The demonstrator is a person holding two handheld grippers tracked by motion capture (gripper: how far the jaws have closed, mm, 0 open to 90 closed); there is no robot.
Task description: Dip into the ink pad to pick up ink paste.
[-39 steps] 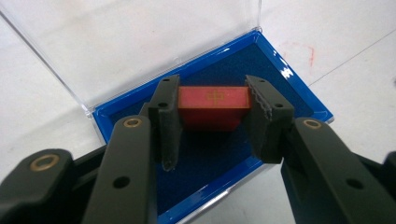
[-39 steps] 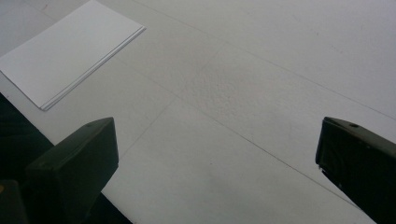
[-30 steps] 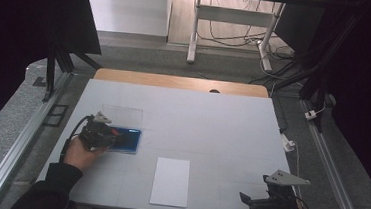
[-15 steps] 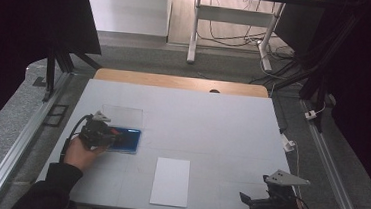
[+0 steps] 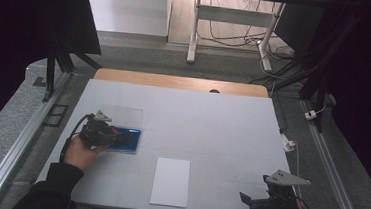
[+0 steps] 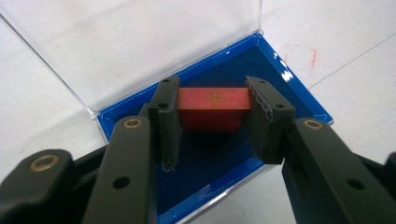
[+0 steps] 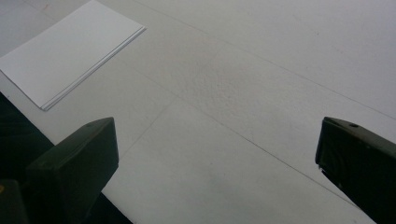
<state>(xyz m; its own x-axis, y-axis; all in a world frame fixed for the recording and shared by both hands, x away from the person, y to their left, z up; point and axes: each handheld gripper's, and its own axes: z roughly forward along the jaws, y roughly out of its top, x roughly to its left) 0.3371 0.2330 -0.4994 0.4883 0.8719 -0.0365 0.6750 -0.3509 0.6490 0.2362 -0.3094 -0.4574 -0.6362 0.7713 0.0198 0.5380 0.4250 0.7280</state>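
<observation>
A shallow blue case with a dark blue lining lies on the white table, its clear lid swung open behind it. My left gripper is shut on a small red block with a gold mark, held just over the lining. From above, the case sits at the table's left, with the left gripper at its left end. My right gripper stands open over bare table, nothing between its jaws; it sits at the table's front right corner.
A white sheet stack lies at the table's front middle, also seen at the upper left of the right gripper view. The table's front edge runs close under the right gripper. Metal rails flank the table on both sides.
</observation>
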